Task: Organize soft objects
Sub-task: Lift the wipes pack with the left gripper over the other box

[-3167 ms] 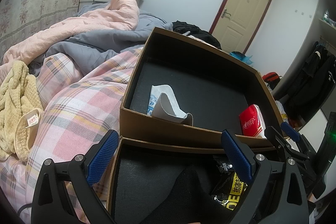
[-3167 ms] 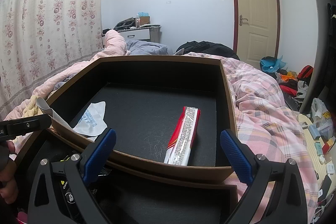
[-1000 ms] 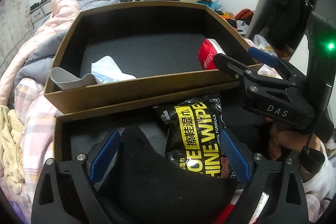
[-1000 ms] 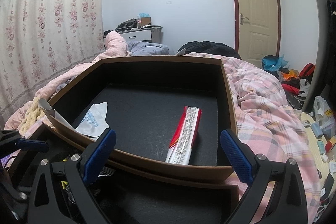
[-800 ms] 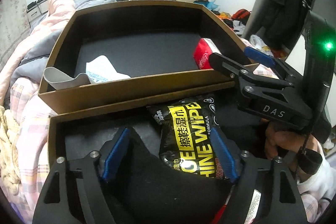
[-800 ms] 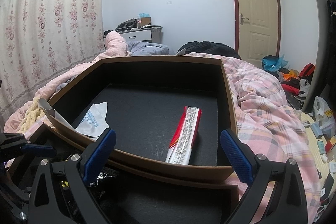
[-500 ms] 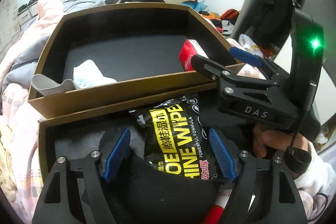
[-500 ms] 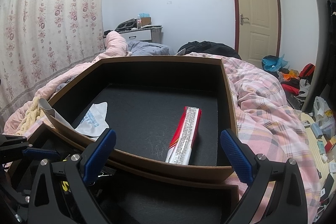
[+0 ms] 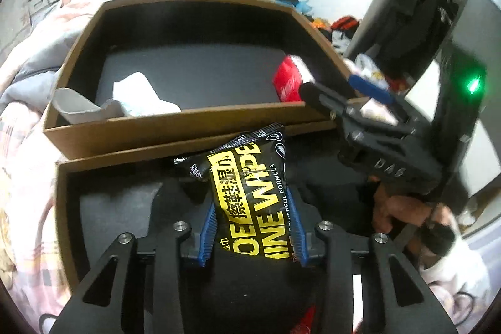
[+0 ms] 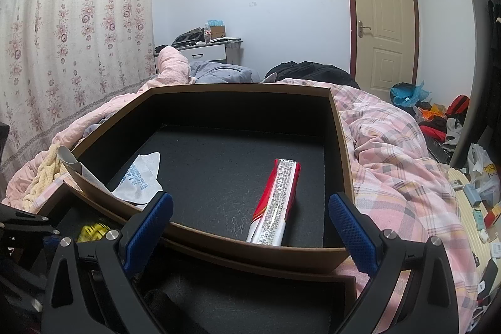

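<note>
The black wipes pack (image 9: 247, 196) carries yellow and white print: Chinese characters "擦鞋湿巾", large letters cut off as "OE", "INE WIPE", and a small line "POWERFUL FORMULA". The right gripper (image 9: 388, 165) body bears the raised letters "DAS". Print on the red pack (image 10: 277, 202) and white pouch (image 10: 139, 174) is too small to read.

two boxes (image 9: 175, 127); three packs (image 9: 247, 193)

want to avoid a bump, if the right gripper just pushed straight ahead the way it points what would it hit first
Probably the near wall of the far box, which crosses between the open right gripper's pads. Should it clear that rim, the red and white packet on the box floor lies next in line. Depth is hard to judge here.
</note>
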A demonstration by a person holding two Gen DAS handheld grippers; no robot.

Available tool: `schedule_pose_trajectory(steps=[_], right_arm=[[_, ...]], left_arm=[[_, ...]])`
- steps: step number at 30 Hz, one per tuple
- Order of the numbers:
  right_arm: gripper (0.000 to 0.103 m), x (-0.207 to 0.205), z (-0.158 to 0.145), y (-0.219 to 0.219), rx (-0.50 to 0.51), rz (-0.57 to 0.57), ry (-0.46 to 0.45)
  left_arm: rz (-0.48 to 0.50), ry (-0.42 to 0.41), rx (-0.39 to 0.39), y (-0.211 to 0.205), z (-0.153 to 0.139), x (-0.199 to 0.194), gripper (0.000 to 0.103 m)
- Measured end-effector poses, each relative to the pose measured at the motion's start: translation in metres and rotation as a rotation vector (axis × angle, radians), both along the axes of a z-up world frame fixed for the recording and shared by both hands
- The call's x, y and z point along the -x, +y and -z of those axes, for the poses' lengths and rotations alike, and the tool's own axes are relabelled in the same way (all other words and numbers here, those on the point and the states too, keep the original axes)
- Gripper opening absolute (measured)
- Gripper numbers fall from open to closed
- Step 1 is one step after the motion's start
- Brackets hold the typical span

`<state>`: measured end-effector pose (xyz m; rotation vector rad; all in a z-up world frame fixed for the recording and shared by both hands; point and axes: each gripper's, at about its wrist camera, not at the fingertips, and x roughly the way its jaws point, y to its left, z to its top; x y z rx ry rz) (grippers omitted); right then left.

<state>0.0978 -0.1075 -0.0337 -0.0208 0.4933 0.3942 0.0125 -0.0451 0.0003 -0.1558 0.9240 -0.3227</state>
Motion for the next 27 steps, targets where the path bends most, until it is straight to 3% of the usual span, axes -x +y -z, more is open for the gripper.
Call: schedule_pose_trajectory(steps=[11, 16, 24, 27], right_arm=[[0.099, 0.0, 0.0, 0.0, -0.001, 0.0, 0.001], [0.099, 0.0, 0.0, 0.0, -0.001, 0.0, 0.001], [0.099, 0.0, 0.0, 0.0, -0.001, 0.0, 0.001], [0.099, -0.001, 0.0, 0.0, -0.001, 0.0, 0.001]], left_arm=[[-0.034, -0.094, 0.072, 0.027, -0.038, 0.014, 0.036], [-0.081, -0.225, 0.03, 0.032, -0.058, 0.03, 0.036], [-0.144, -0.382, 0.08, 0.046, -0.074, 0.039, 0.036], [-0.16, -0.423, 0.045, 0.045, -0.076, 0.033, 0.036]])
